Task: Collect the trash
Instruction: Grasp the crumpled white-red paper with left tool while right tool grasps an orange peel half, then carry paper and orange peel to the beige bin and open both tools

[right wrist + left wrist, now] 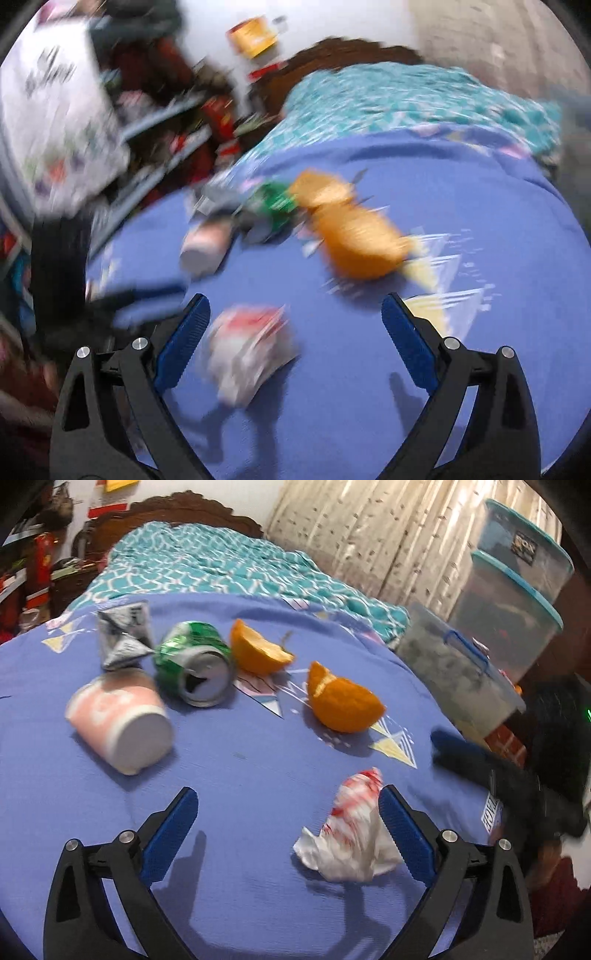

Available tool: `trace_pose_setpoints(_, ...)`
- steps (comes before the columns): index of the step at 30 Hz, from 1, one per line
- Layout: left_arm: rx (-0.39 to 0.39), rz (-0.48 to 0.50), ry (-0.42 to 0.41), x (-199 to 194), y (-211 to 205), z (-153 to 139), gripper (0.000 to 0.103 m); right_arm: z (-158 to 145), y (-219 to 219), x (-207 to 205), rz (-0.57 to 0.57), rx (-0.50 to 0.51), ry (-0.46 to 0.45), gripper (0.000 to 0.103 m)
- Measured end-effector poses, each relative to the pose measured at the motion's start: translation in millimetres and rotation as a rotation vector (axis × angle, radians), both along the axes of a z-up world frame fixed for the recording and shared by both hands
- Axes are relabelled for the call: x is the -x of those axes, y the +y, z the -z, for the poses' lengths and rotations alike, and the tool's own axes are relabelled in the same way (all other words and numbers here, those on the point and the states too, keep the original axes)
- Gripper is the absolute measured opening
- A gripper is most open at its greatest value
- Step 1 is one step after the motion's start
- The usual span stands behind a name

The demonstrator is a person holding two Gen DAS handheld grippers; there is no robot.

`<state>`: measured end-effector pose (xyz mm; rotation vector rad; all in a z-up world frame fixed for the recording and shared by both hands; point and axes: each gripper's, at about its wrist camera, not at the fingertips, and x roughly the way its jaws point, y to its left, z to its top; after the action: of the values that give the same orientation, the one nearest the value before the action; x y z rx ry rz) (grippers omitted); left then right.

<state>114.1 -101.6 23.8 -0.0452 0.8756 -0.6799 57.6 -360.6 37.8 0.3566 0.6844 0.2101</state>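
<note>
Trash lies on a purple sheet [240, 775]: a pink paper cup [122, 720] on its side, a crushed green can [194, 664], a crumpled silver carton [123, 637], two orange peel pieces [258, 650] [343, 701] and a crumpled red-and-white wrapper [351, 834]. My left gripper [288, 812] is open and empty; the wrapper touches its right finger. My right gripper [295, 325] is open and empty over the wrapper [251, 354], which lies near its left finger. The right wrist view is blurred; the orange peel [354, 236] and cup [205, 247] show beyond. The right gripper also shows in the left wrist view [480, 764].
A teal patterned blanket [221, 568] and wooden headboard [177, 513] lie behind the sheet. Clear storage bins [509, 602] stand at the right by a curtain [369, 535]. Cluttered shelves [166, 122] stand at the left.
</note>
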Motion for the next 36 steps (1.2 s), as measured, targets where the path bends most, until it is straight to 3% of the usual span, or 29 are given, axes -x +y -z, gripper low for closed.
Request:
trace_pose_setpoints(4,0.012,0.036,0.003,6.1,-6.6,-2.2,0.094,19.6,-31.7,-37.6,0.106,-0.059,0.061,0.094)
trace_pose_setpoints(8,0.029,0.057,-0.012,11.6,-4.5,-12.3,0.094,39.9,-26.5,-75.0,0.058,-0.118,0.156,0.095)
trace_pose_setpoints(15,0.047,0.099,-0.023,20.3,-6.1,-19.7,0.094,47.3,6.0,-108.2,-0.01,0.079,0.19,0.096)
trace_pose_setpoints(18,0.003,0.154,0.013,23.0,-26.9,-9.1,0.094,44.6,9.4,-107.6,-0.032,0.085,0.17,0.073)
trace_pose_setpoints(20,-0.045,0.172,0.02,24.4,-40.9,1.5,0.094,37.1,6.3,-95.7,-0.045,0.082,0.162,0.049)
trace_pose_setpoints(22,-0.112,0.158,0.041,21.4,-50.6,16.9,0.093,36.0,-0.1,-81.2,-0.041,0.062,0.168,0.042)
trace_pose_setpoints(24,-0.144,0.136,0.074,16.0,-53.9,29.9,0.082,35.6,-9.5,-56.6,-0.026,0.054,0.167,0.041)
trace_pose_setpoints(25,-0.142,0.13,0.058,17.0,-53.4,27.6,0.065,35.6,-12.9,-46.2,-0.019,0.048,0.165,0.041)
trace_pose_setpoints(26,-0.132,0.147,0.081,16.2,-54.8,27.8,0.058,36.0,-18.6,-32.2,-0.011,0.034,0.165,0.041)
trace_pose_setpoints(31,-0.111,0.154,0.117,14.9,-68.2,26.0,0.049,40.7,-53.6,24.3,0.068,-0.056,0.154,0.04)
trace_pose_setpoints(36,-0.135,0.286,0.094,26.8,-137.9,14.1,0.049,43.9,-111.5,63.5,0.22,-0.11,0.124,0.04)
